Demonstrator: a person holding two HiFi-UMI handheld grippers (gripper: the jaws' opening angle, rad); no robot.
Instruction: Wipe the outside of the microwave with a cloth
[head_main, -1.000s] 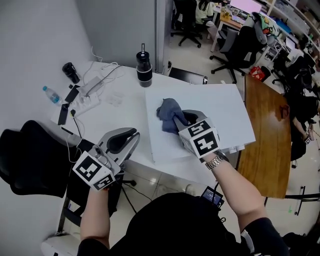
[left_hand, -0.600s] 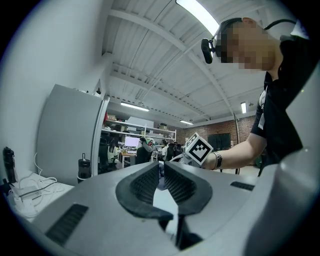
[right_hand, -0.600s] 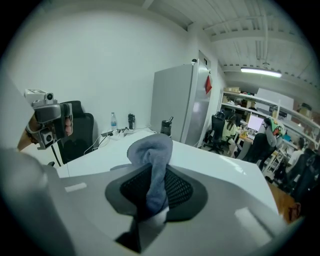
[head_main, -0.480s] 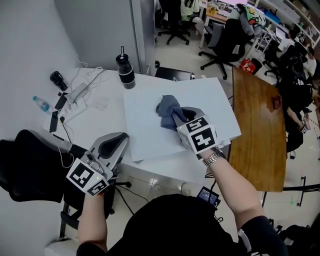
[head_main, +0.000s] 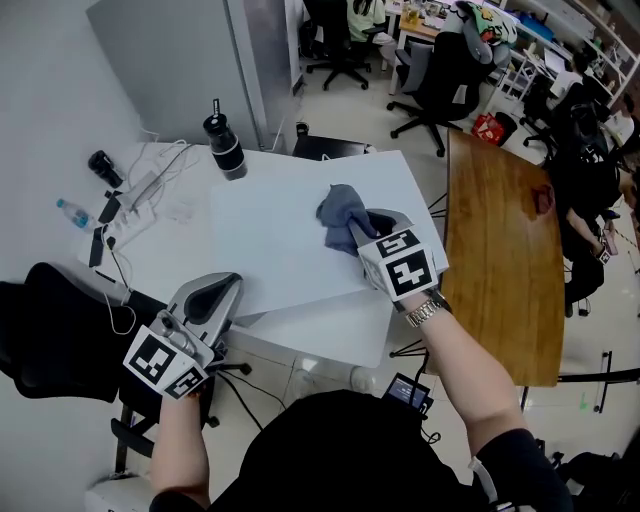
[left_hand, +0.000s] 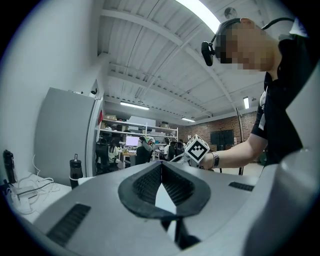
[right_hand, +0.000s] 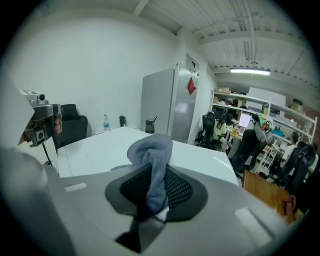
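Cloth (right_hand: 150, 150), blue-grey and bunched, is pinched between the jaws of the right gripper (right_hand: 152, 172), which stand narrowly apart with the fabric filling the gap and its loose end humped up past the tips. In the head view that bundle sits on the flat white top of the microwave (head_main: 270, 240), right of the frame's centre. A wristwatch (head_main: 427, 312) shows on the arm behind the gripper. The left gripper (left_hand: 161, 169) has just closed its jaws, and they meet with nothing between them. It sits at the lower left of the head view, off the microwave's near corner. The microwave stands on a white table (head_main: 190, 255). A black flask (head_main: 225, 150), cables (head_main: 160, 170) and a water bottle (head_main: 72, 211) lie toward the upper left, and a wooden table (head_main: 500, 260) fills the right.
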